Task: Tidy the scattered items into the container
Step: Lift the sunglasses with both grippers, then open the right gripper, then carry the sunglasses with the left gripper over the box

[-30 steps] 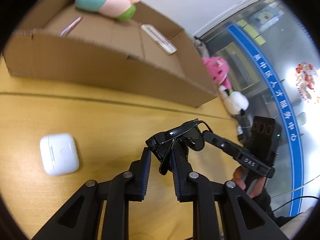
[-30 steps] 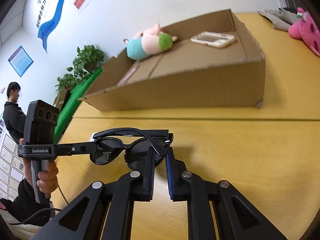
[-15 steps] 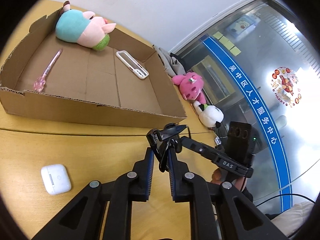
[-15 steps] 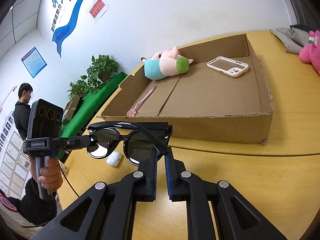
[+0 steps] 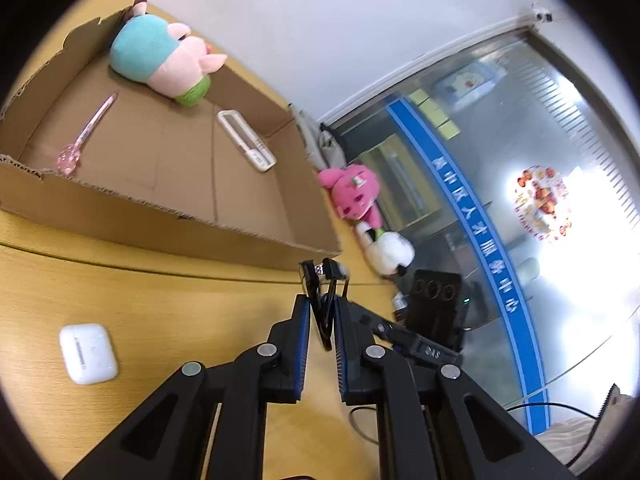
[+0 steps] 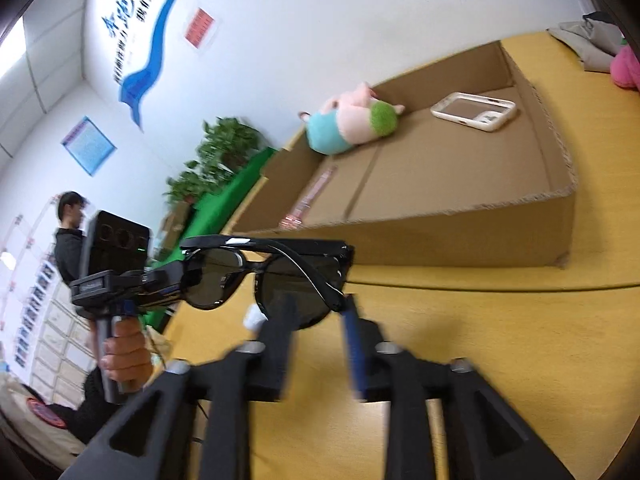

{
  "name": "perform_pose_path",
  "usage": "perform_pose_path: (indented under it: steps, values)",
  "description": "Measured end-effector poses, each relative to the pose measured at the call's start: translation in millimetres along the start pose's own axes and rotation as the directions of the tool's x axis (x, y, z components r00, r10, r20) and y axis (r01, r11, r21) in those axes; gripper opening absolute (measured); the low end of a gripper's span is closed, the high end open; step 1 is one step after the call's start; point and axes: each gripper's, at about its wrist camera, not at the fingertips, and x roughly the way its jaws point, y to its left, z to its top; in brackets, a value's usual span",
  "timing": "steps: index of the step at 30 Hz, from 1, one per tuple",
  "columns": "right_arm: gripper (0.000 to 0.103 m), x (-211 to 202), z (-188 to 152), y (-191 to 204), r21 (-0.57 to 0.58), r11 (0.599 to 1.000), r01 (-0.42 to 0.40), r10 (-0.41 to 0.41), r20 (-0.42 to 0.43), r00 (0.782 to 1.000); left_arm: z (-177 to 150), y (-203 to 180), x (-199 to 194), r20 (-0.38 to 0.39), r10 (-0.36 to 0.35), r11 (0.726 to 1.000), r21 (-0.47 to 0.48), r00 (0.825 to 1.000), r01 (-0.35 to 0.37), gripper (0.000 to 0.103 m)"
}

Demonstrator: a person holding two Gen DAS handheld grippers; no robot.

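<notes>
Right wrist view: right claw just spread off the black folded sunglasses, looks like; left claw alone pinches them above the tabletop, short of the brown cardboard box

Both grippers are matte black with angular, cut-out linkages, silver round screws at the joints and blue pads lining the fingers. The left gripper has a boxy three-lens camera head, gripped by a bare hand in a dark sleeve.
</notes>
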Motion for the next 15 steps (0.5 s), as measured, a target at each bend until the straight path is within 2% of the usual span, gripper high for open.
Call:
perform_pose_path:
  steps: [1,4,10,11,13,15]
  values:
    - [0.066,0,0,1,0.007,1.0,-0.017,0.017,0.005,1.0,1,-2,-1,0.004,-0.009,1.0,-0.002,1.0,0.009,0.011]
    - [0.067,4,1,5,0.014,0.997,-0.075,0.075,0.011,0.997,2,-5,-1,0.008,-0.039,0.999,-0.008,0.999,0.039,0.01]
    - [0.067,25,-3,8,0.017,0.994,-0.105,0.106,-0.041,0.994,2,1,-3,0.013,-0.045,0.998,-0.031,0.999,0.046,0.01]
    - [0.065,26,-4,7,0.021,0.994,-0.11,0.111,-0.043,0.993,1,3,-3,0.015,-0.05,0.998,-0.037,0.999,0.05,0.01]
    - [0.052,26,-4,7,0.023,0.99,-0.139,0.14,-0.043,0.989,2,5,-5,0.023,-0.054,0.998,-0.042,0.998,0.055,0.01]
    - [0.046,25,-4,10,0.002,0.989,-0.146,0.146,-0.05,0.988,3,7,-8,0.037,-0.064,0.997,-0.045,0.997,0.065,0.011]
